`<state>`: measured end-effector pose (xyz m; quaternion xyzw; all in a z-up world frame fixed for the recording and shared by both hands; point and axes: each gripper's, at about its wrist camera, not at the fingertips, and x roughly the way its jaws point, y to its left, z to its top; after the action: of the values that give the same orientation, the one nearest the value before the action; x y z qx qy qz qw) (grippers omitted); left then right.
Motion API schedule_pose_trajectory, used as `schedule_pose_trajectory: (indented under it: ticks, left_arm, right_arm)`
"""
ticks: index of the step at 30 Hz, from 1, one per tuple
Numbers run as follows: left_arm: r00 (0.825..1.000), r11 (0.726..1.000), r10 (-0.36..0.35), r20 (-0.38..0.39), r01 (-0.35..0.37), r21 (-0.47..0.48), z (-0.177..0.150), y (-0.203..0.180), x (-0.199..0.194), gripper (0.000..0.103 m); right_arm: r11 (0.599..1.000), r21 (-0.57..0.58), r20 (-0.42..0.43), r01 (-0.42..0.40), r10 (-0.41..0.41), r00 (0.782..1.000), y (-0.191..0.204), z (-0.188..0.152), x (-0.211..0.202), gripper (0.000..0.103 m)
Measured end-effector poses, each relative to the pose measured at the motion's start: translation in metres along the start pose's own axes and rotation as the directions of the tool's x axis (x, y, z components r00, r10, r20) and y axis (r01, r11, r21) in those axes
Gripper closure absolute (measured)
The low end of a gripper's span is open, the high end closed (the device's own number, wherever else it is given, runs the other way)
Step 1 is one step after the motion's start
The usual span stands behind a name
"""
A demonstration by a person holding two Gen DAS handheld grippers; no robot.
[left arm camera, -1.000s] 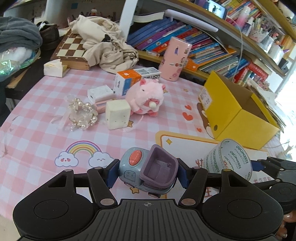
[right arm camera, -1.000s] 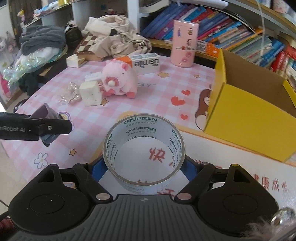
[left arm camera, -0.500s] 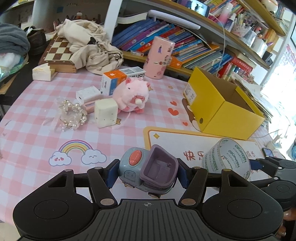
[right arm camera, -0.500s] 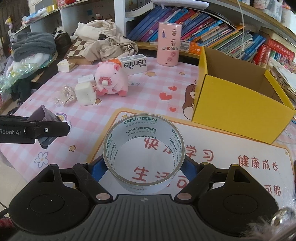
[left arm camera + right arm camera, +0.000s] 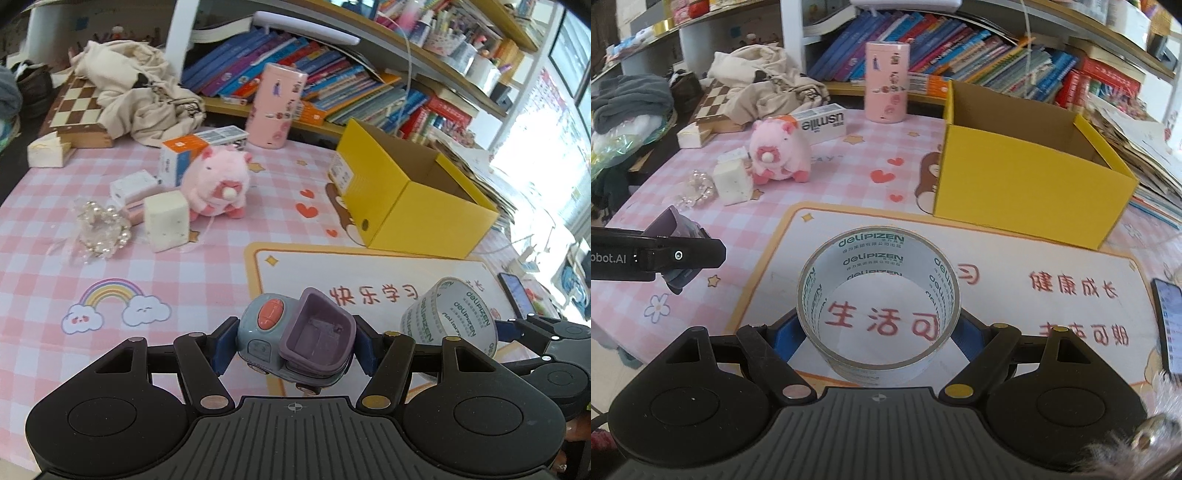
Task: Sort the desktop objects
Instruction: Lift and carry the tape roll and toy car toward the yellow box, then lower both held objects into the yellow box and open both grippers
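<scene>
Above the pink checked tablecloth [image 5: 229, 266], grey-blue toy car [image 5: 295, 338] with purple tub clamped sideways between left gripper [image 5: 293, 345] pads, clear printed tape roll [image 5: 879, 299] pinched upright in right gripper [image 5: 877, 332], open yellow box [image 5: 1027, 184] far right.

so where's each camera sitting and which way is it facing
Left wrist: sits on the left gripper, looking forward and down over the pink checked tablecloth toward the bookshelf; its fingers clamp a toy car, and the right gripper shows at the right edge.
Right wrist: sits on the right gripper, facing the same way; its fingers hold a tape roll, and the left gripper's finger shows at the left.
Both share: yellow box, pink plush pig, tape roll, toy car.
</scene>
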<state>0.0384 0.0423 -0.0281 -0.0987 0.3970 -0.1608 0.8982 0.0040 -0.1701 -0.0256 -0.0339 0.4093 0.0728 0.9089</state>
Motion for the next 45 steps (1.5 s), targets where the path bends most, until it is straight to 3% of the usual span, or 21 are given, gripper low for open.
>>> schedule_pose_trajectory:
  ticks: [28, 45]
  left_arm:
    - [0.996, 0.988, -0.077, -0.053, 0.083, 0.132, 0.012, -0.072, 0.037, 0.040]
    - [0.995, 0.969, -0.102, -0.015, 0.103, 0.226, 0.036, -0.119, 0.048, 0.040]
  right_arm:
    - [0.986, 0.150, 0.007, 0.074, -0.076, 0.997, -0.073, -0.022, -0.015, 0.021]
    - [0.985, 0.156, 0.048, 0.076, -0.085, 0.995, -0.121, 0.000, -0.018, 0.021]
